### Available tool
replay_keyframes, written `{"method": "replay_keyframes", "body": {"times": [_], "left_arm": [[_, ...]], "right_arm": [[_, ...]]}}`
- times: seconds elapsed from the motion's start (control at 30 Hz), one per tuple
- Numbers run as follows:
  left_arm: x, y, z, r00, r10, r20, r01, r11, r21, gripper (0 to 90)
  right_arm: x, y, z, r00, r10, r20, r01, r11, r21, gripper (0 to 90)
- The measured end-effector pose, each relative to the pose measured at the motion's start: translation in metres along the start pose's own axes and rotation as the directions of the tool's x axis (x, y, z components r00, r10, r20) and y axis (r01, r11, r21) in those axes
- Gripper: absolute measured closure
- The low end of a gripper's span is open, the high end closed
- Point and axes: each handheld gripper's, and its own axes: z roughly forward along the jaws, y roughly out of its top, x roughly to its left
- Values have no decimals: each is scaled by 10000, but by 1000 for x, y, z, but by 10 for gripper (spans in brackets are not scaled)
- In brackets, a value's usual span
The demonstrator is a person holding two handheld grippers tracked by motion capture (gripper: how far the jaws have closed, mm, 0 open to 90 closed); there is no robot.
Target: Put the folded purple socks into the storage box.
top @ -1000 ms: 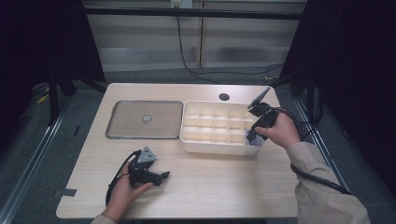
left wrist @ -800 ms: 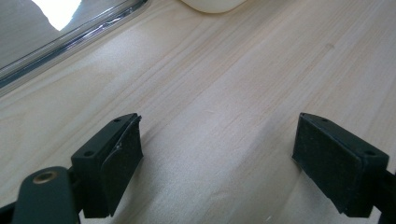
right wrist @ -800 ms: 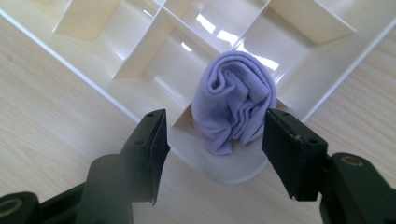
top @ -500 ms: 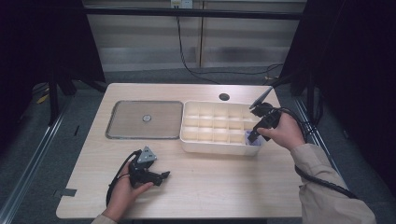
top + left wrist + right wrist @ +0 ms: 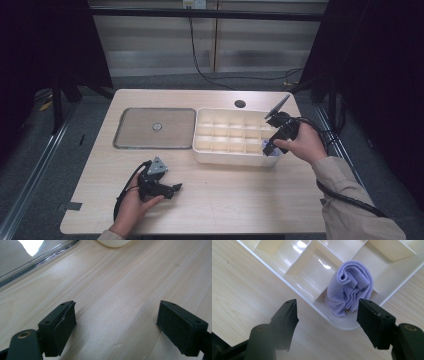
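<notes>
A rolled lilac cloth (image 5: 349, 291) sits in the corner compartment of the cream divided tray (image 5: 312, 287). In the high view the cloth (image 5: 273, 150) pokes out at the tray's (image 5: 232, 137) near right corner. My right gripper (image 5: 327, 317) hovers just above that corner, open, with nothing between its jaws; a hand holds it (image 5: 272, 145) over the tray's right end. My left gripper (image 5: 172, 190) rests low over the bare wood near the table's front, jaws wide apart and empty (image 5: 115, 327).
A flat grey tray (image 5: 155, 127) with a small round piece (image 5: 157, 126) in its middle lies left of the divided tray. A dark round hole (image 5: 240, 104) marks the tabletop behind. Cables trail off the right edge.
The right hand and its gripper have drifted slightly along the tray's right end. The left gripper has stayed where it was.
</notes>
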Motion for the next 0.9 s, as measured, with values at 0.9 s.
{"method": "replay_keyframes", "body": {"times": [0.9], "left_arm": [[0, 1, 1, 10000, -36, -50, 36, 10000, -22, 149]], "right_arm": [[26, -15, 1, 9970, -745, -226, 739, 9969, -258, 305]]}}
